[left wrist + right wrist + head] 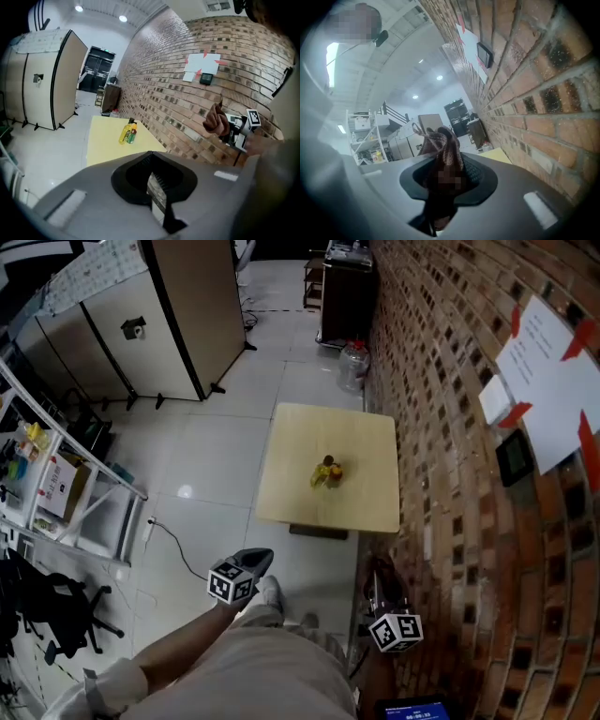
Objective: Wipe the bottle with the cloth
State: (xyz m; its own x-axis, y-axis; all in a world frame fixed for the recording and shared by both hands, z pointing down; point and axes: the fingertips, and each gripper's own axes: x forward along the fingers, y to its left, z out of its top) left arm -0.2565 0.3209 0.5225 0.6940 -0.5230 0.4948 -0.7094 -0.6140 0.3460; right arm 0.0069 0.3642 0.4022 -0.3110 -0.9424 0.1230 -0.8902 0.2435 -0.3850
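Two grippers, both held low and well short of the table (pixel 298 439).

Left gripper (pixel 152 190): its own view shows the jaws pressed together, nothing between them. Past them that view takes in the pale yellow tabletop with a yellow bottle (pixel 124 133) standing on it and a smaller bottle (pixel 132 136) with a green label just beside. It also catches the other gripper off to the right, against the brick wall (pixel 159 89), with a dark bunch of fabric at its tip.

Right gripper (pixel 439 185): jaws closed on the cloth (pixel 441 143), a brownish knit that bunches up above them and hangs below. This view points along the wall. Only a corner of the table shows, and neither bottle.

Head view alone gives the layout. The table stands against the wall, with the two bottles near its middle, a little toward the near edge. A clear water jug (pixel 353 364) sits on the floor beyond it. White sheets (pixel 548 381) with red tape are fixed to the bricks.
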